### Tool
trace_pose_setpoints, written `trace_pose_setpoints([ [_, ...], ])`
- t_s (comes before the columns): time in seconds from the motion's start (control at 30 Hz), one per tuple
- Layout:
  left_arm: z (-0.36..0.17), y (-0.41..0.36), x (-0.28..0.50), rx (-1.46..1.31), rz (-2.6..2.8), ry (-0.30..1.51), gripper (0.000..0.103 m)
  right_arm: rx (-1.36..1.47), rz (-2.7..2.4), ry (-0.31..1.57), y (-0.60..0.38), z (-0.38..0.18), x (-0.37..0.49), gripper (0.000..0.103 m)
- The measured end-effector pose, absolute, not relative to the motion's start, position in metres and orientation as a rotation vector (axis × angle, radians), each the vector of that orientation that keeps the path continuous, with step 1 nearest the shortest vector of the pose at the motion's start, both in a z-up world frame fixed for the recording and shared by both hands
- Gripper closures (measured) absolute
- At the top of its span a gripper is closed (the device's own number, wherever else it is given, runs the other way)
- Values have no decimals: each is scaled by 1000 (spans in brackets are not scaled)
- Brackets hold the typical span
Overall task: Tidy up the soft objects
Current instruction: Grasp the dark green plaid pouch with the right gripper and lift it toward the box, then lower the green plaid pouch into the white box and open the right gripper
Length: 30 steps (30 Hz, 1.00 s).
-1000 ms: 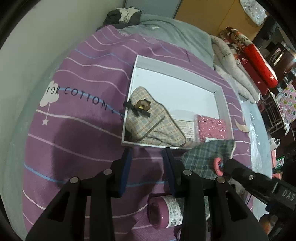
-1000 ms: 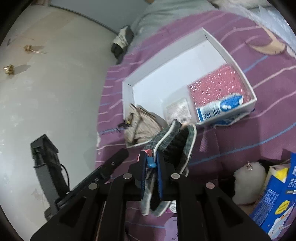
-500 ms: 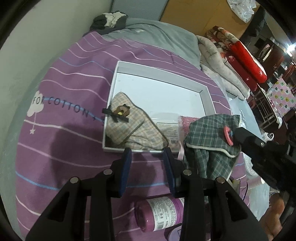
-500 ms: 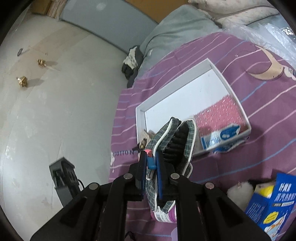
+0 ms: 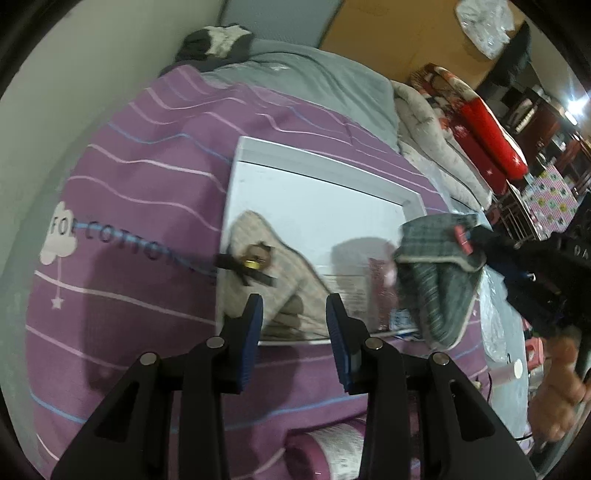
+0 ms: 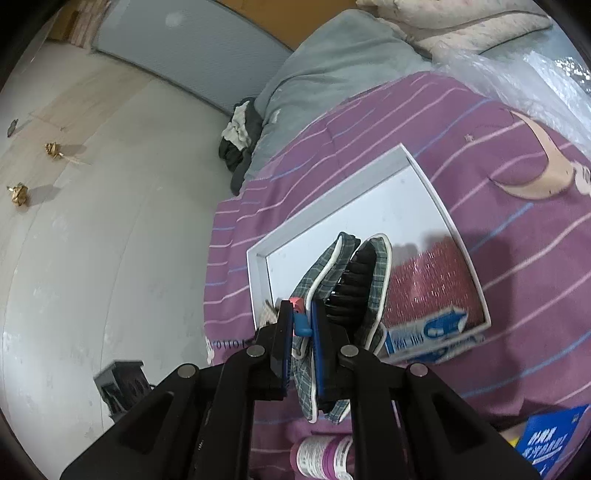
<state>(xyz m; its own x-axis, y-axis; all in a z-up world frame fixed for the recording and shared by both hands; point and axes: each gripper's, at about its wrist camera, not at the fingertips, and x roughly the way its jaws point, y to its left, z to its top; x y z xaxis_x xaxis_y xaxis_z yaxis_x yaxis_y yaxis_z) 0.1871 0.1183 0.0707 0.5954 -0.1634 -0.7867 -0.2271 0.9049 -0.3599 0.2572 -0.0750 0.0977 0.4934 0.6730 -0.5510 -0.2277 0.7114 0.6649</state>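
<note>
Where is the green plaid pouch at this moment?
The green plaid pouch hangs in the right gripper, above the near right part of the white tray, over the pink glitter pack.

bed, covered by a purple striped bedspread point(image 5: 147, 192) printed with a white cloud and lettering at 9 o'clock in the left wrist view. grey blanket point(image 5: 317, 77) at the far end, 12 o'clock, with a dark and white bundle of cloth point(image 5: 214, 40) at its corner. cream quilt point(image 5: 436, 147) and red printed bedding roll point(image 5: 484, 125) at 2 o'clock. orange-brown wall panel point(image 5: 399, 33) behind, 1 o'clock; pale wall point(image 5: 74, 66) at 10 o'clock. bright lamp point(image 5: 576, 99) at 3 o'clock. in the right wrist view, pale floor point(image 6: 92, 221) from 8 to 10 o'clock, two gold crumpled scraps point(image 6: 20, 194) on it; clear plastic wrap point(image 6: 517, 74) at 1 o'clock.
</note>
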Motion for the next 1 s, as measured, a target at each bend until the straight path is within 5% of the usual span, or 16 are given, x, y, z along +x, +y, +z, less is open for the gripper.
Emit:
trace_pose_setpoints([
  [0.33, 73, 132, 188, -501, 8, 902, 66, 568, 590, 878, -38, 101, 304, 95],
  [1.0, 59, 133, 200, -485, 23, 917, 66, 713, 622, 919, -6, 19, 350, 95],
])
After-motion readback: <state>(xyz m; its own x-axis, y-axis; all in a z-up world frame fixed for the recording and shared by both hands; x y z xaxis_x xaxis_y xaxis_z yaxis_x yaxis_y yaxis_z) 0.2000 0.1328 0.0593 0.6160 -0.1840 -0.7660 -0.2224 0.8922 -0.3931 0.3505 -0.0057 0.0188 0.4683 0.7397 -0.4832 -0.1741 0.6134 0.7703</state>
